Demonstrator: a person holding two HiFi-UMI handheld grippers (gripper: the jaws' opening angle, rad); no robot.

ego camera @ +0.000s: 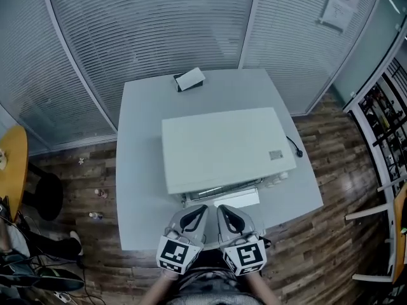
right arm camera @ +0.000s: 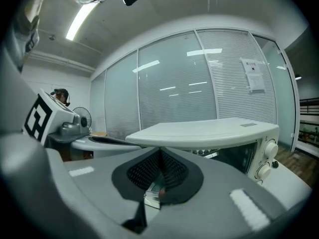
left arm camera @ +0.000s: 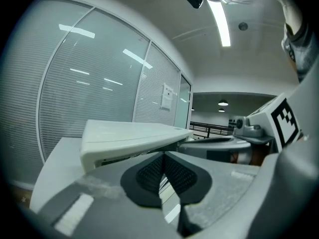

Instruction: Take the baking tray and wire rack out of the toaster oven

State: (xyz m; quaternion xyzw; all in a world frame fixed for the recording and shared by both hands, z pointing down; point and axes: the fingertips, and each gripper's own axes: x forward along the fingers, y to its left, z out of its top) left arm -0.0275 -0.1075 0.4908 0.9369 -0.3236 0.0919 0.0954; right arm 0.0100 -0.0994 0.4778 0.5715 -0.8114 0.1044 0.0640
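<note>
My left hand-held gripper (ego camera: 202, 210) and right hand-held gripper (ego camera: 222, 210) are both fully closed and empty, side by side just in front of the toaster oven (ego camera: 222, 146) on the table (ego camera: 143, 189). Step in hand: approach the door handle (ego camera: 238, 197), part one gripper's jaws first, then pull squarely. The tray and rack are not visible, presumably inside.

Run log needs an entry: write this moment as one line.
left hand-held gripper: shut, empty | right hand-held gripper: shut, empty | both: side by side before toaster oven | toaster oven: on table
</note>
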